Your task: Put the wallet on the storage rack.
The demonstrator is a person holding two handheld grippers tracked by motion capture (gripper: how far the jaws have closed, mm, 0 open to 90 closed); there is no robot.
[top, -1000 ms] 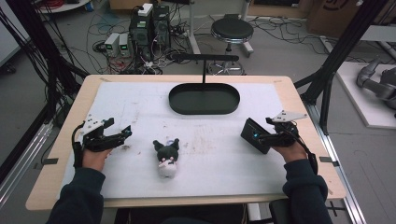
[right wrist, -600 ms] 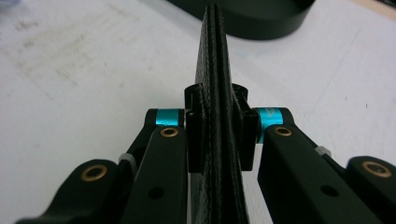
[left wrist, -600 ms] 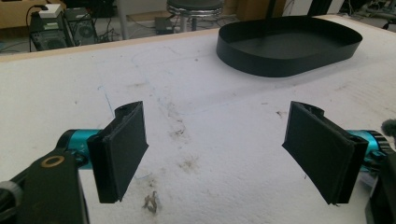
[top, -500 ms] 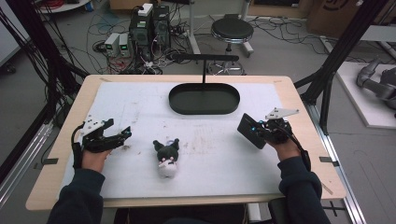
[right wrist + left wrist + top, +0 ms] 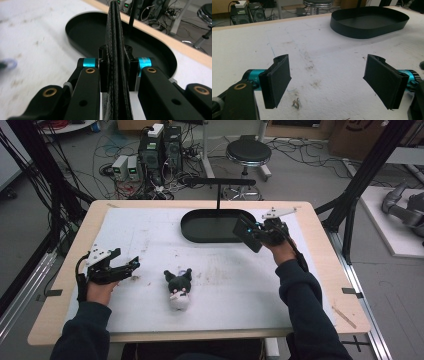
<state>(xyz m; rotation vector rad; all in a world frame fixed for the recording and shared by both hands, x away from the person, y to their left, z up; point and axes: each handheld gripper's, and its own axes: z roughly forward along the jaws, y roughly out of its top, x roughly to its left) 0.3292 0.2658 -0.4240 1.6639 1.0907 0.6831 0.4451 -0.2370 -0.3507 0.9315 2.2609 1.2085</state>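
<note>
My right gripper (image 5: 256, 234) is shut on a flat black stitched wallet (image 5: 244, 231), held on edge above the right end of the black oval tray (image 5: 200, 236). Its jaws have just been closing with the wallet between them. In the right gripper view the wallet (image 5: 115, 30) stands edge-on between the pads of the gripper (image 5: 116, 50), over the tray (image 5: 82, 32). My left gripper (image 5: 131, 265) rests open on the white mat at the left, with nothing between its jaws (image 5: 328, 58). A small black-and-white plush toy (image 5: 178, 286) lies on the mat near the front.
A black bar on a thin post (image 5: 218, 182) stands just behind the tray. The tray (image 5: 367, 30) lies ahead and to the right of the left gripper. Computers, cables and a stool (image 5: 246, 154) are on the floor beyond the table's far edge.
My right gripper has lifted the wallet and carried it from the right side of the mat up toward the tray's right end. The left gripper and the plush toy have stayed put.
</note>
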